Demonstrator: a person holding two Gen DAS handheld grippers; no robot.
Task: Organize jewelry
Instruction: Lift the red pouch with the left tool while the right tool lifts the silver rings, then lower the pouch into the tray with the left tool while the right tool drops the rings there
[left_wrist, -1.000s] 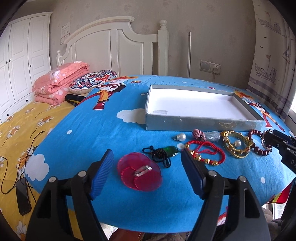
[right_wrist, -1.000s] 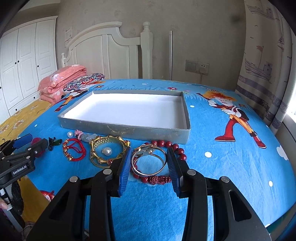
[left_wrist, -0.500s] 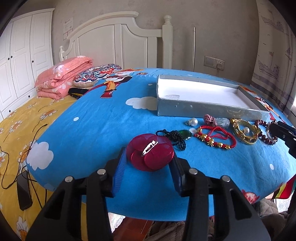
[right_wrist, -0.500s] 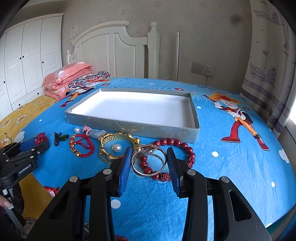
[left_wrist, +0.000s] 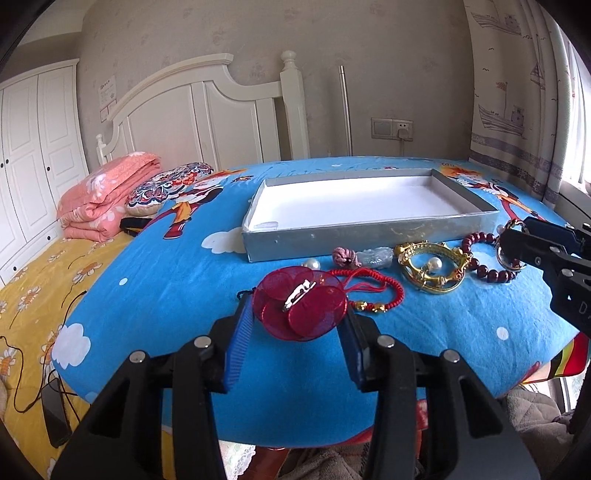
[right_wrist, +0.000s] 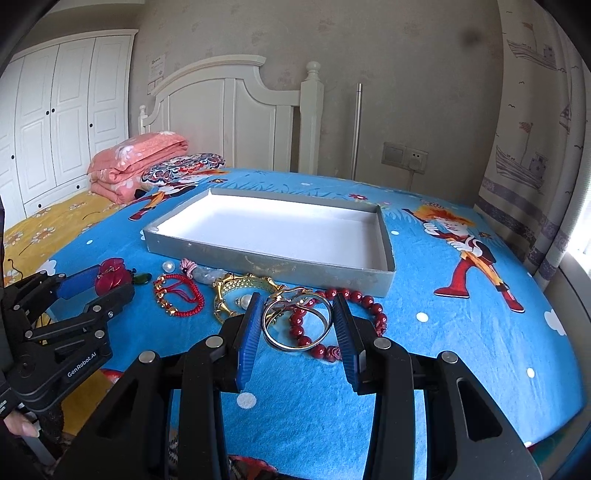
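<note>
Left claw pinching the red flower brooch, right claw clamped on the silver bangle; either could slip before reaching the grey tray.

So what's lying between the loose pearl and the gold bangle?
A pink knot charm and a pale carved stone, side by side; the left wrist view shows it.
</note>
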